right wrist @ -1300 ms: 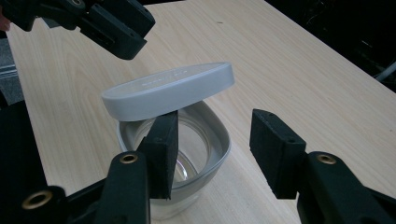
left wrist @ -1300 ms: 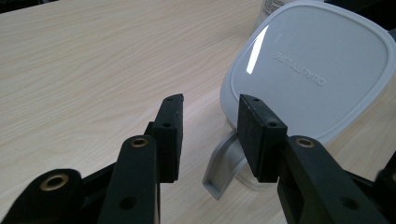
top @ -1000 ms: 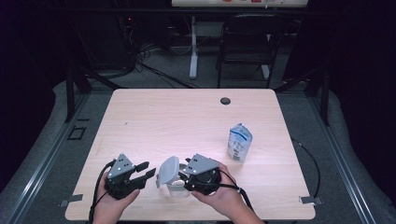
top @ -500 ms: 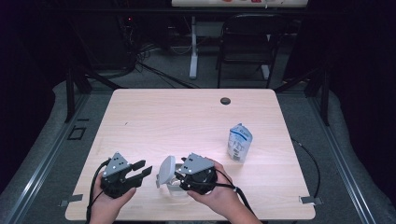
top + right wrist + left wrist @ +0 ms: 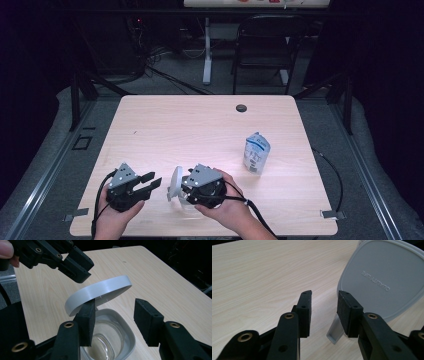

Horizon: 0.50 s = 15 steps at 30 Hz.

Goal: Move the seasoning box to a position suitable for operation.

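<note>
A clear container with a grey rim point(image 5: 130, 337) sits near the table's front edge. Its grey lid point(image 5: 175, 182) point(image 5: 100, 290) stands tilted up off the rim, marked "QUALITY LIFE" point(image 5: 379, 280). My right gripper point(image 5: 115, 305) hovers open over the container, its left finger point(image 5: 86, 317) right under the raised lid edge. My left gripper point(image 5: 152, 181) point(image 5: 324, 293) points at the lid from the left. Its jaws have just been closing, and the lid's small tab point(image 5: 334, 332) sits low between them, not pressed.
A white and blue pouch point(image 5: 256, 153) stands on the right side of the wooden table point(image 5: 200, 130). A round black cable hole point(image 5: 241, 108) lies near the far edge. A chair point(image 5: 260, 50) and cables are on the floor beyond the table.
The right hand and the raised lid have shifted slightly left, closer to the left gripper. The left hand has stayed in place.
</note>
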Tool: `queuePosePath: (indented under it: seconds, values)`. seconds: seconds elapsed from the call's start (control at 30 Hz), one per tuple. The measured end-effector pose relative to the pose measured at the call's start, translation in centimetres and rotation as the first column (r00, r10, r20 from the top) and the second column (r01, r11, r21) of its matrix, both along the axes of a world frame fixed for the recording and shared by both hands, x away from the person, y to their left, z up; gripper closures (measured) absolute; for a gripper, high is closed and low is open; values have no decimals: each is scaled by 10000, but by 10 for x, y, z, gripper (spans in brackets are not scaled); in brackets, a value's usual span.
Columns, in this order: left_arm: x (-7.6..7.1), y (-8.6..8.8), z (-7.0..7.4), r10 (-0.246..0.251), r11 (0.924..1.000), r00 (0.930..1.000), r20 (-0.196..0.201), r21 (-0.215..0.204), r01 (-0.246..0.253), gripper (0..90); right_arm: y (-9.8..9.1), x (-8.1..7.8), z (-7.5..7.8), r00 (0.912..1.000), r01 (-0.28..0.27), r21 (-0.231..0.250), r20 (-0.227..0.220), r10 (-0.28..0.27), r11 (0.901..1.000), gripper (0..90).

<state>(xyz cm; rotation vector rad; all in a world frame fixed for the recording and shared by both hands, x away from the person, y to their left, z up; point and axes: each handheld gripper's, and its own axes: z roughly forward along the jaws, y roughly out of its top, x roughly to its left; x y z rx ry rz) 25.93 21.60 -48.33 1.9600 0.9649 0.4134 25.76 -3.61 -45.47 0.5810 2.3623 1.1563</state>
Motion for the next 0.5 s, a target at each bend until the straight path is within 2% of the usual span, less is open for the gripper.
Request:
queuePosePath:
  seconds: [0.2, 0.5]
  values:
    - [0, 4, 1, 128, 9998, 9999, 43, -134, -128, 646, 5, 0, 0, 10000, -34, 2, 7, 34, 10000, 521]
    - [1, 6, 0, 169, 9998, 9998, 66, -89, -168, 622, 12, 0, 5, 9998, -124, 104, 138, 122, 9999, 520]
